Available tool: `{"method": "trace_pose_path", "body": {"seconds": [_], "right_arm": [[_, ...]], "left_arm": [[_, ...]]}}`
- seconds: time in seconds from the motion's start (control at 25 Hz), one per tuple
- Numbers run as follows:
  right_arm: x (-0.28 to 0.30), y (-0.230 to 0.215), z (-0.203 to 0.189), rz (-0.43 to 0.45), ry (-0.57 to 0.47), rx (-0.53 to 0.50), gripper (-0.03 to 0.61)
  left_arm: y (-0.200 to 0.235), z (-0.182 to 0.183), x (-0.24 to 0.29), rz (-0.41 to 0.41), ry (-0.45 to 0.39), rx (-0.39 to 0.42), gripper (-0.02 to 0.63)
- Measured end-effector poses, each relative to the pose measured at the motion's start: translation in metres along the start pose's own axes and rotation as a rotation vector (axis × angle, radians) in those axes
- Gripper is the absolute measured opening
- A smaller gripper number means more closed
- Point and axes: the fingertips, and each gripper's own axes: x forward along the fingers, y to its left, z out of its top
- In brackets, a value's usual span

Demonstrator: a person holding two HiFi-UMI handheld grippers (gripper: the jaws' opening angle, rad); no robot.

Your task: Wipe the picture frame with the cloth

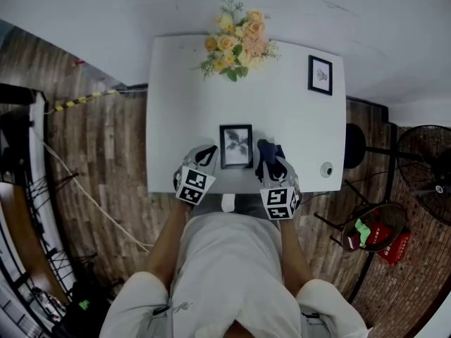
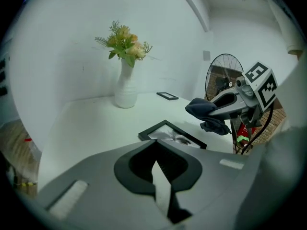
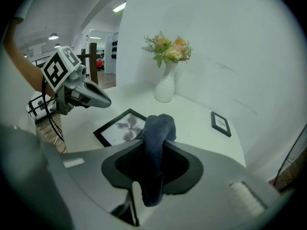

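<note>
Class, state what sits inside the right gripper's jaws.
A dark blue cloth is pinched in the right gripper; the jaws cover its clamped middle.

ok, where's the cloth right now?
In the head view the cloth is pinched in the claw of the right gripper, just right of the picture frame, near the front edge of the table.

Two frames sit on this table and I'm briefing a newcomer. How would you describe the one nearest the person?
On the white table, go to the edge nearest the person, between the left gripper and the right gripper with the cloth. The black picture frame lying flat there is larger than the small frame at the far right corner.
</note>
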Motion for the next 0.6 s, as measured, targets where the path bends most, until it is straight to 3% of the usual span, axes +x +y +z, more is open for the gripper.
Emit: {"method": "trace_pose_path", "body": {"seconds": [0.28, 0.6], "right_arm": [[-0.022, -0.015, 0.043, -0.03, -0.098, 0.011, 0.098], [-0.056, -0.016, 0.104, -0.028, -0.314, 0.093, 0.098]], "left_arm": [[0.007, 0.039, -0.031, 0.032, -0.096, 0.018, 0.02], [0.001, 0.086, -0.067, 0.032, -0.232, 0.032, 0.02]]}}
